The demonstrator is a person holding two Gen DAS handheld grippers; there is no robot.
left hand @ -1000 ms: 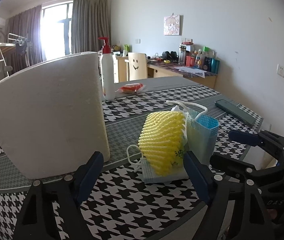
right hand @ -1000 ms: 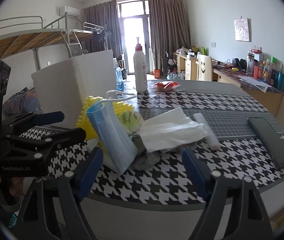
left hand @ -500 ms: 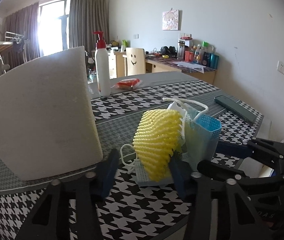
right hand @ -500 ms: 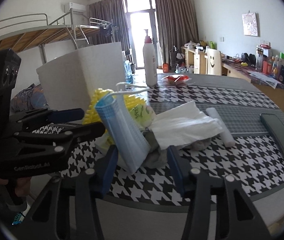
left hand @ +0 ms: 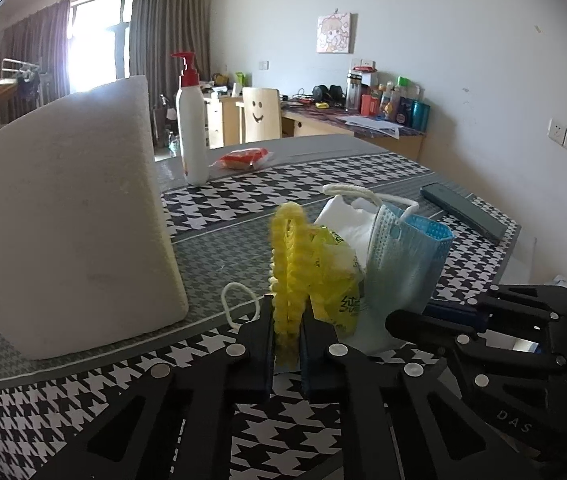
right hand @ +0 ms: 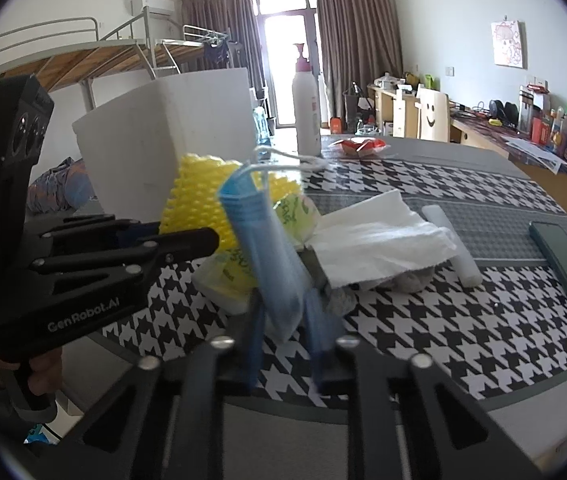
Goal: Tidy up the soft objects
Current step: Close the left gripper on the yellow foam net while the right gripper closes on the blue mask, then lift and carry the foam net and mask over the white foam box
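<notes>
Foam net (left hand: 289, 276): we judge it featherlight and springy — best pinched at its lower edge, as now.
Left hand-held gripper (left hand: 286, 344): closed tight on that yellow net.
Face mask (right hand: 271, 248): limp, pleated blue, light; standing in the pile on the desk (right hand: 423, 320).
Right hand-held gripper (right hand: 283, 340): we see it narrowed around the mask's lower end — firm contact unclear.

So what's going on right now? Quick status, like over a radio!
Left gripper shut on yellow foam net. Right gripper shut on blue face mask. Both items upright in the soft pile. White foam box stands close on the left.
</notes>
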